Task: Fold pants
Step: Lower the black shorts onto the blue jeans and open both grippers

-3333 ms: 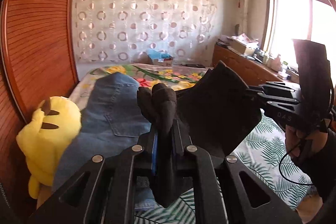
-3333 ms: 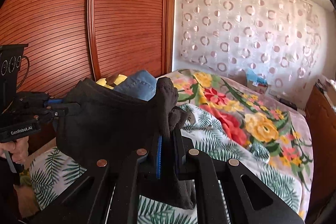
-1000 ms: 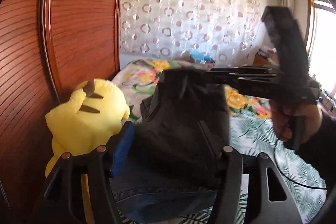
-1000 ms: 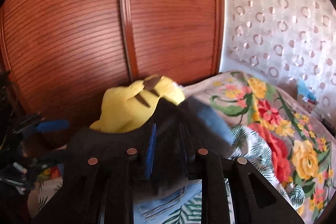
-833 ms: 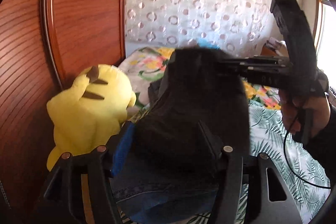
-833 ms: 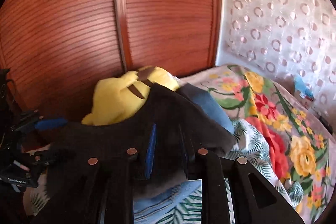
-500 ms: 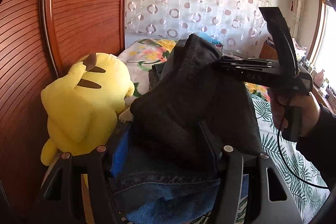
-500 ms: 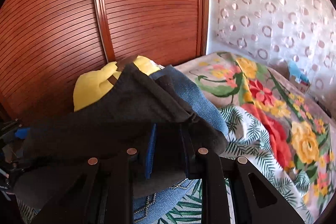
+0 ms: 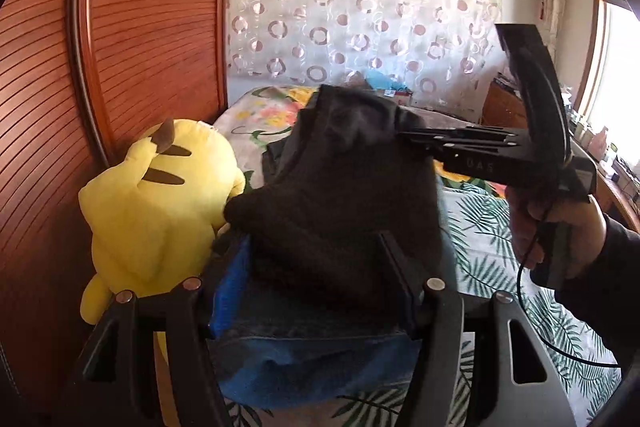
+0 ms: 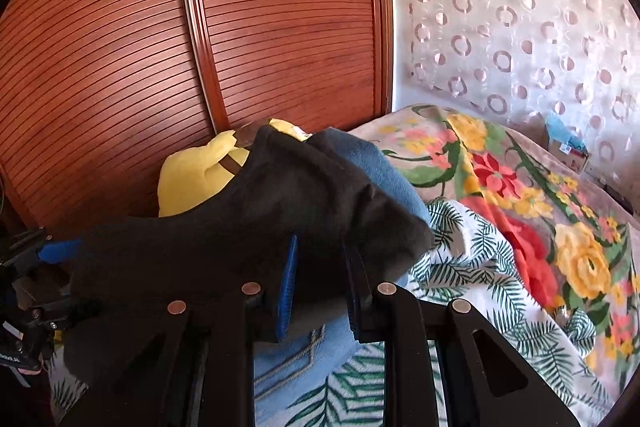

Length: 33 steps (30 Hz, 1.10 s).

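Note:
The folded black pants (image 9: pixel 340 195) lie on top of folded blue jeans (image 9: pixel 320 359) at the bed's left side, next to a yellow plush toy (image 9: pixel 156 207). My left gripper (image 9: pixel 316 267) is open, its jaws wide on either side of the near end of the black pants. My right gripper (image 10: pixel 320 275) has its jaws partly apart around the pants' (image 10: pixel 248 227) far edge; the cloth hides whether they pinch it. The right gripper also shows in the left wrist view (image 9: pixel 404 131), reaching in from the right.
A bed with a leaf-print sheet (image 10: pixel 480 267) and a floral blanket (image 10: pixel 520 195) stretches to the right. A red-brown slatted wardrobe (image 10: pixel 240 47) stands close behind the plush toy (image 10: pixel 196 171). A circle-patterned curtain (image 9: pixel 360 7) hangs at the far wall.
Both grippers carried the black pants left and set them on the jeans by the plush toy. The left gripper opened and let go. The right gripper's jaws spread a little.

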Tool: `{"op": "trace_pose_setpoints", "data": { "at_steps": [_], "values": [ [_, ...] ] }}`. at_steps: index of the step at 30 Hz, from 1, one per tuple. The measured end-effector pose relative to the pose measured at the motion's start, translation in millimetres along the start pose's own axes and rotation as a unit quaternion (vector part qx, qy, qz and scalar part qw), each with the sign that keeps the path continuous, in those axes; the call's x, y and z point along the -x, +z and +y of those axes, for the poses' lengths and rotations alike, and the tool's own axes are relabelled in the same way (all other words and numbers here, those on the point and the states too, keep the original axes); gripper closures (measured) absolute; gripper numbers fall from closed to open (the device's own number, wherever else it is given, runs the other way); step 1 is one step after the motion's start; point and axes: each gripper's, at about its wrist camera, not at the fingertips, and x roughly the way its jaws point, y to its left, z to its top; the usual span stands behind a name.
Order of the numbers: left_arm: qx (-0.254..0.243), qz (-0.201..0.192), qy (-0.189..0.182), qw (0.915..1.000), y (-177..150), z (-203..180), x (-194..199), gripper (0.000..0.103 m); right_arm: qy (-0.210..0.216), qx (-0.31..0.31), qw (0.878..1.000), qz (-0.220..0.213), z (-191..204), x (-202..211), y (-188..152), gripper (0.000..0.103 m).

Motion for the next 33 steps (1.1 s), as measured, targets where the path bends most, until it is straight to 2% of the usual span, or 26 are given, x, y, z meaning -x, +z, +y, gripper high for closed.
{"op": "trace_pose_setpoints", "data": {
  "at_steps": [3,11,21,23,26,33],
  "values": [
    [-0.007,0.005,0.001,1.0000,-4.9,-4.6,-2.2,0.031,-0.002,0.001,1.000,-0.002,3.8,7.8,-4.9,0.081],
    [-0.008,0.018,0.003,0.9998,-13.1,-4.6,-5.4,0.030,-0.004,-0.005,1.000,-0.005,9.2,27.6,-15.4,0.081],
    [-0.021,0.007,0.007,0.9997,-10.3,-6.0,6.5,0.020,-0.035,-0.029,0.999,-0.018,30.4,68.1,-30.5,0.080],
    [-0.025,0.002,0.010,0.9996,-9.1,-8.6,10.7,0.018,-0.036,-0.029,0.999,-0.025,34.8,77.1,-33.0,0.078],
    [-0.034,-0.007,0.010,0.9993,-7.9,-14.1,17.8,0.010,-0.035,-0.030,0.998,-0.036,40.2,90.8,-38.1,0.074],
    [-0.037,-0.030,0.012,0.9988,-0.4,-23.9,40.2,0.009,-0.044,-0.036,0.997,-0.052,45.2,119.3,-49.8,0.059]
  ]
}}
